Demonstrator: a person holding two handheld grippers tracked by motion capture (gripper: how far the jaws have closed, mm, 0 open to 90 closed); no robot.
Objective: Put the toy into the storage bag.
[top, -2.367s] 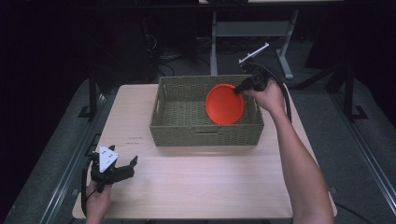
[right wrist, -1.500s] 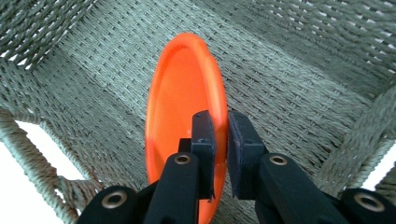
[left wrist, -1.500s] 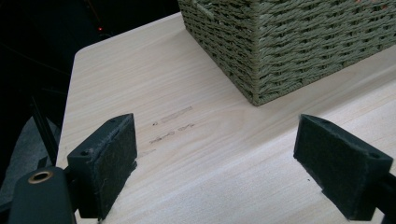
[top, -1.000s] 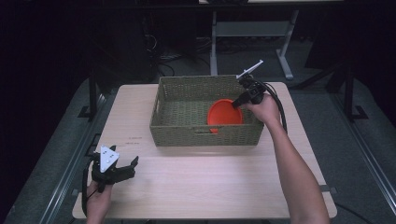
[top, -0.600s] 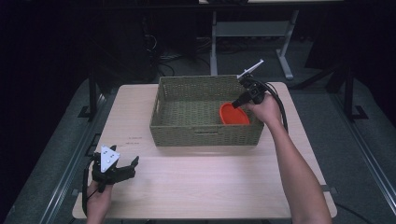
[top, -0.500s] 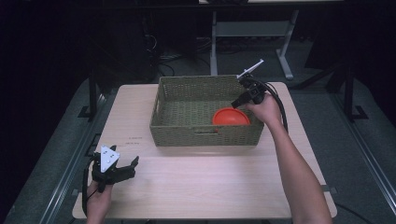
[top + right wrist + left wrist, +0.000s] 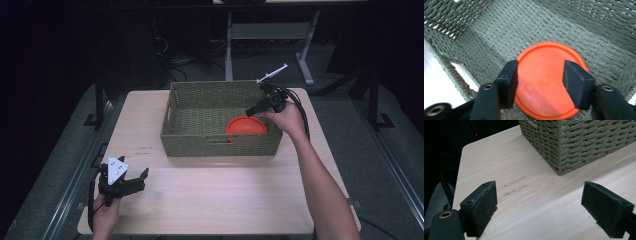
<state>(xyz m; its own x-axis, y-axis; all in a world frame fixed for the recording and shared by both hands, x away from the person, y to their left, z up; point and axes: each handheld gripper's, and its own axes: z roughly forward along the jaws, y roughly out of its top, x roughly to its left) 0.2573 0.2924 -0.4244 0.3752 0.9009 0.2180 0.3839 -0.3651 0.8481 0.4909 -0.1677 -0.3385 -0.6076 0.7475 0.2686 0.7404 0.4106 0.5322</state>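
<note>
Orange disc (image 7: pixel 549 80) flat in basket (image 7: pixel 200 142) corner, R gripper (image 7: pixel 539 80) fingers apart above

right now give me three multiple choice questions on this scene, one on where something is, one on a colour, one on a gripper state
1. Where does the disc lie?
A. inside the woven basket
B. on the bare table
C. on the floor

2. What colour is the disc?
A. blue
B. orange
C. white

3. How do the jaws of the right gripper stand?
A. clamped on the disc
B. clamped on the basket rim
C. apart, above the disc

Answers:
1. A, the right gripper view shows it flat on the basket's woven bottom.
2. B, it is plainly orange in the high view.
3. C, orange shows between the two jaws.
</note>
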